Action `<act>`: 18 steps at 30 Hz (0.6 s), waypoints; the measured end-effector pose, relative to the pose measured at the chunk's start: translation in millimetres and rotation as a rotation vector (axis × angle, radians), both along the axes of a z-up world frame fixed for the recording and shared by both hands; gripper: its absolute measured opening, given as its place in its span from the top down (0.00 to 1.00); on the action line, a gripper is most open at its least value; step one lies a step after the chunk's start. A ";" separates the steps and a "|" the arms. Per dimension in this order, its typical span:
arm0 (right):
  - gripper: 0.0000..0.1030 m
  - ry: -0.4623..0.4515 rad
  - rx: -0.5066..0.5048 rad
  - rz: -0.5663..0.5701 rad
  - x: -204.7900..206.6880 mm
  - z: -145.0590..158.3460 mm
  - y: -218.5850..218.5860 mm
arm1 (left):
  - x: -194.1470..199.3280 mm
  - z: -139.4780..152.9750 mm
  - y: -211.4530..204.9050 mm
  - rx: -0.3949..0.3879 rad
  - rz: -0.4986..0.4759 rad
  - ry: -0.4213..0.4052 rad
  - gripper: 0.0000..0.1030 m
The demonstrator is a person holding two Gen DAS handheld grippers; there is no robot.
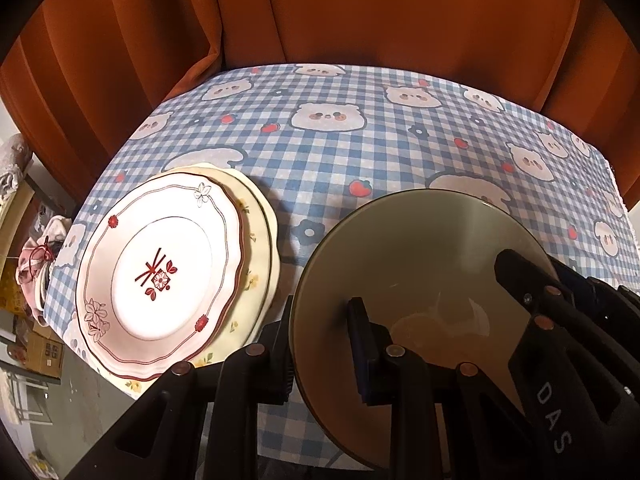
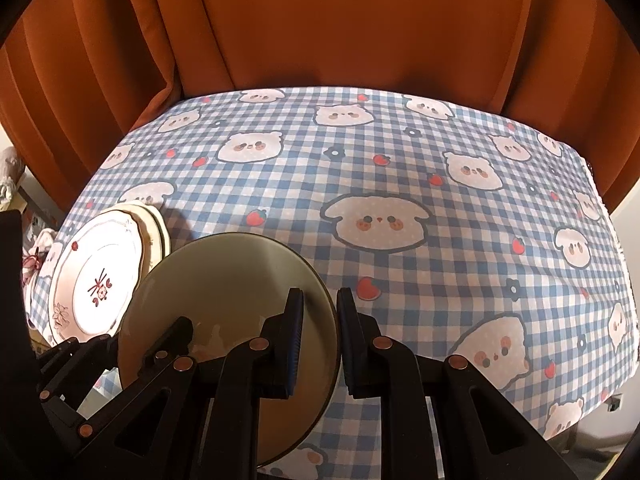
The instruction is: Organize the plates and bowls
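Observation:
A grey-green bowl [image 1: 420, 256] [image 2: 232, 280] sits at the table's near edge. My left gripper [image 1: 320, 316] straddles its left rim, one finger outside, one inside, with a gap either side of the rim. My right gripper [image 2: 320, 304] straddles its right rim the same way, and its finger [image 1: 520, 276] shows inside the bowl in the left wrist view. Left of the bowl lies a white plate with red trim [image 1: 160, 276] [image 2: 100, 280], stacked on a cream floral plate [image 1: 256, 236] [image 2: 156, 228].
The table wears a blue checked cloth with bear prints [image 1: 360, 140] [image 2: 400, 184]. An orange curtain [image 1: 320, 12] [image 2: 320, 20] hangs behind it. Boxes and cloth clutter [image 1: 36, 280] lie on the floor off the table's left edge.

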State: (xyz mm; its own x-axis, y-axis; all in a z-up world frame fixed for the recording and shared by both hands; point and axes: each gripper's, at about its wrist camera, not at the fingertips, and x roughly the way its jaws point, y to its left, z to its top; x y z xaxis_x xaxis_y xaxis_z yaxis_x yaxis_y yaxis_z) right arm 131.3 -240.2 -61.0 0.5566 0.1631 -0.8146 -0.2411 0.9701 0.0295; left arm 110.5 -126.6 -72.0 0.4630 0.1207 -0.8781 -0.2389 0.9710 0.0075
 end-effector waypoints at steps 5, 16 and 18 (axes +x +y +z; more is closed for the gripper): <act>0.80 0.002 0.006 0.004 1.0 -1.2 -1.2 | -0.3 -0.4 -0.2 -0.006 -0.005 -0.003 0.79; 0.66 0.064 0.092 -0.049 -1.8 -4.0 -13.6 | -2.9 -0.8 6.4 -0.138 -0.081 -0.020 0.45; 0.45 0.067 0.093 -0.086 -4.9 -3.0 -16.9 | 0.4 -3.6 9.1 -0.167 -0.088 -0.017 0.38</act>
